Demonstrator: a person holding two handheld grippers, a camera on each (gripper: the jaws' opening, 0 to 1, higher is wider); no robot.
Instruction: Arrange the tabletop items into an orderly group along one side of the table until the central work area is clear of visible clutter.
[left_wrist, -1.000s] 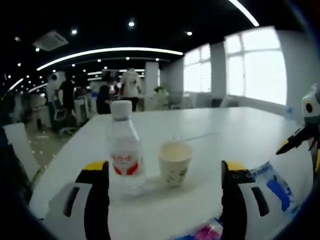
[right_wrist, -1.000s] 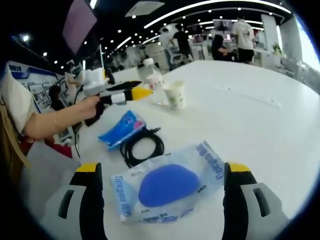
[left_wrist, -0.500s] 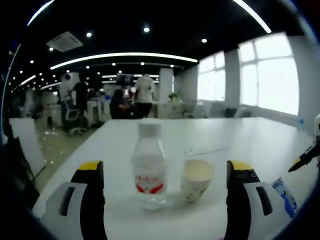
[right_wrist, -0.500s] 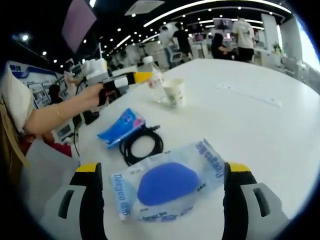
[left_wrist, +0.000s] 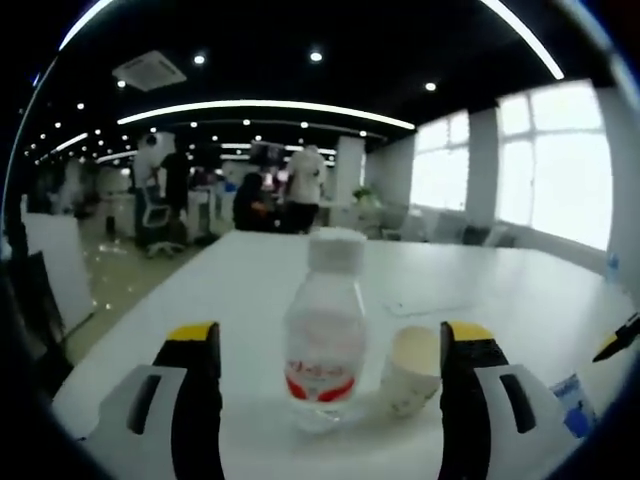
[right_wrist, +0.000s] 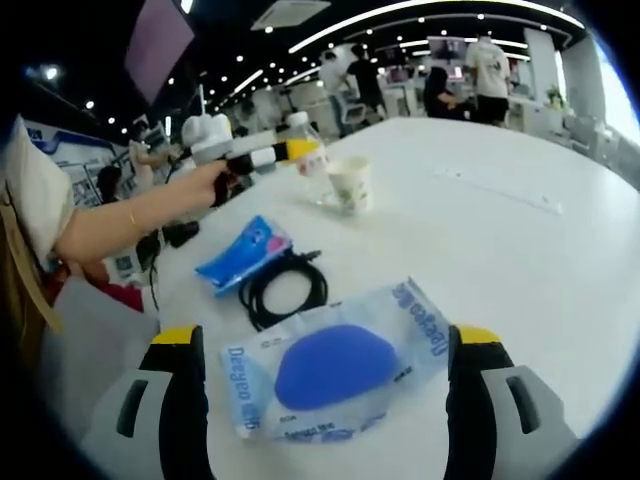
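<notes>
In the right gripper view, the right gripper (right_wrist: 325, 400) is hovering low over the white table (right_wrist: 520, 240) with its fingers (right_wrist: 185, 395) spread wide. Just ahead of the tips, between them, a clear packet with a blue pad inside (right_wrist: 335, 370) is lying flat. Beyond it, toward the left finger, a coiled black cable (right_wrist: 285, 290) is resting just beside the packet, and a small blue pouch (right_wrist: 243, 255) is touching the coil's far edge. Farther off, the person's hand (right_wrist: 205, 182) is carrying the left gripper (right_wrist: 275, 152) up to a water bottle (right_wrist: 305, 148) and a paper cup (right_wrist: 348, 185).

In the left gripper view, the left gripper (left_wrist: 325, 400) is also standing with fingers (left_wrist: 195, 385) spread and nothing between the pads. The water bottle (left_wrist: 325, 345) is standing upright just past the tips, roughly centred, and the paper cup (left_wrist: 410, 370) is sitting close beside it, near the right finger.

The risks, as I judge them: the bottle is tall and light-looking, so a finger arriving off-centre is likely to tip it, and it could knock the cup over with it. The right finger is lining up almost with the cup, so closing here may catch the cup instead of clearing it. On the other side, the packet is slippery-looking and flat; jaws coming down on it may skid it into the cable, dragging the coil and pouch out of place.
</notes>
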